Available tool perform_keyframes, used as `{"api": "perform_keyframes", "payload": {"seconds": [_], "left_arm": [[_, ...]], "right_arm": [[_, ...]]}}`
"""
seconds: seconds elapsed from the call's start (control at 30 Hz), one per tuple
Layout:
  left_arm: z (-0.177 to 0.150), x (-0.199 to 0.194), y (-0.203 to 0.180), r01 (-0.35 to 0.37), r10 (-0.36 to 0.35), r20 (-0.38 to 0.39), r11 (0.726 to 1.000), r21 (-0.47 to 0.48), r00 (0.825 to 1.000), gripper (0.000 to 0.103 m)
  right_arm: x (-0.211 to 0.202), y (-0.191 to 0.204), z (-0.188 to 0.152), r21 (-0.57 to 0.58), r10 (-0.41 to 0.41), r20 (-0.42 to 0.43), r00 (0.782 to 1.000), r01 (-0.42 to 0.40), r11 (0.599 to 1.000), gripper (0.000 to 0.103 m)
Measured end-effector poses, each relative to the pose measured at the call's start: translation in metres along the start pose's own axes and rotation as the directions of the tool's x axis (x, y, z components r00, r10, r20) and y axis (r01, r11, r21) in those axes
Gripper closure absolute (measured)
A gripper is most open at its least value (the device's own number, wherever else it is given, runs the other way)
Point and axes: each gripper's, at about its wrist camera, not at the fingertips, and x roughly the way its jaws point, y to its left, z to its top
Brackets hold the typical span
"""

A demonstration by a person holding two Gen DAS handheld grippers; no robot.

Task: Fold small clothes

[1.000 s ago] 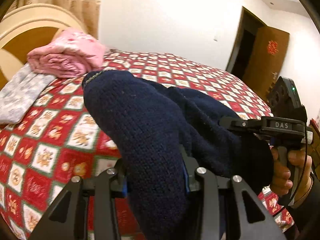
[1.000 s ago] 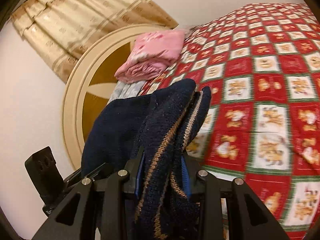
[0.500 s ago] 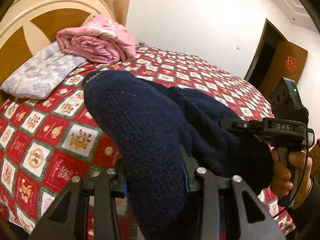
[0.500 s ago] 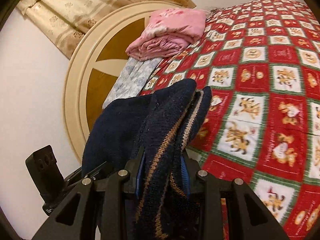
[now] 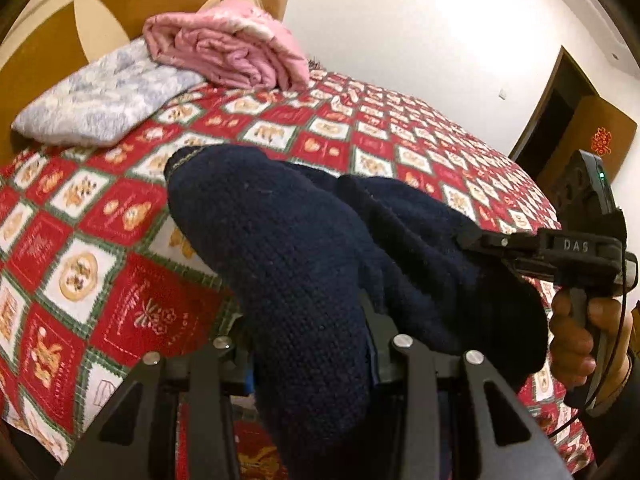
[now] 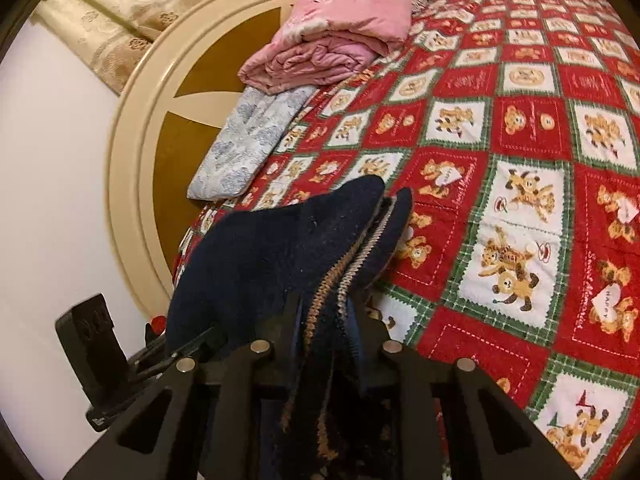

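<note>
A dark navy knitted garment with tan striped trim hangs between my two grippers above the bed. My left gripper is shut on one end of it; the knit drapes over the fingers and hides the tips. My right gripper is shut on the other end, where the tan-striped edge shows. The right gripper also shows in the left wrist view at the right, held by a hand. The left gripper's body shows at the lower left of the right wrist view.
The bed carries a red, white and green bear-patterned quilt. A folded pink blanket and a pale blue pillow lie by the round cream headboard. A dark doorway is at the far right.
Both grippers, still holding the garment, have tilted downward and moved toward the bed; the quilt and the headboard fill more of both views. The grip is unchanged.
</note>
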Motion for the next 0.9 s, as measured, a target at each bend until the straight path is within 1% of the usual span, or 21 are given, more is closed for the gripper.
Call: {"api": "perform_keyframes", "payload": {"seconds": [0.17,0.33,0.37,0.47,0.5,0.57,0.7,0.77,0.9], "left_arm": [[-0.006,0.007,0.010,-0.005,0.005,-0.015,1.000,-0.013,1.000,0.063],[-0.018,0.014,0.026,-0.003,0.003,-0.013,1.000,-0.025,1.000,0.059],[-0.022,0.015,0.032,0.015,-0.016,-0.004,0.999,-0.042,1.000,0.057],[-0.028,0.015,0.037,0.037,-0.036,0.015,0.998,-0.054,0.999,0.055],[-0.028,0.015,0.036,0.033,-0.032,0.019,0.998,-0.048,0.999,0.053],[-0.030,0.014,0.034,-0.012,0.013,0.033,0.999,-0.035,0.999,0.039],[-0.031,0.014,0.036,-0.029,0.031,0.034,0.998,-0.059,0.999,0.033],[-0.031,0.012,0.036,-0.035,0.037,0.029,0.997,-0.066,0.999,0.033],[-0.034,0.001,0.031,-0.057,0.059,0.031,0.996,-0.063,0.998,0.033]], "right_arm": [[0.009,-0.005,0.000,0.006,-0.007,-0.018,1.000,0.007,1.000,0.081],[0.018,-0.004,-0.003,-0.032,-0.089,-0.031,0.996,0.088,0.996,0.081],[0.021,-0.004,-0.005,-0.038,-0.106,-0.035,0.994,0.105,0.994,0.081],[0.029,-0.007,-0.010,-0.049,-0.137,-0.047,0.989,0.135,0.990,0.081],[0.030,-0.008,-0.013,-0.054,-0.149,-0.047,0.988,0.146,0.988,0.081],[0.033,-0.009,-0.015,-0.059,-0.167,-0.042,0.985,0.164,0.985,0.081],[0.036,-0.009,-0.016,-0.072,-0.206,-0.029,0.978,0.203,0.976,0.079],[0.035,-0.005,-0.017,-0.086,-0.225,-0.027,0.974,0.222,0.971,0.077],[0.019,0.005,-0.019,-0.093,-0.270,0.017,0.963,0.271,0.958,0.066]]}}
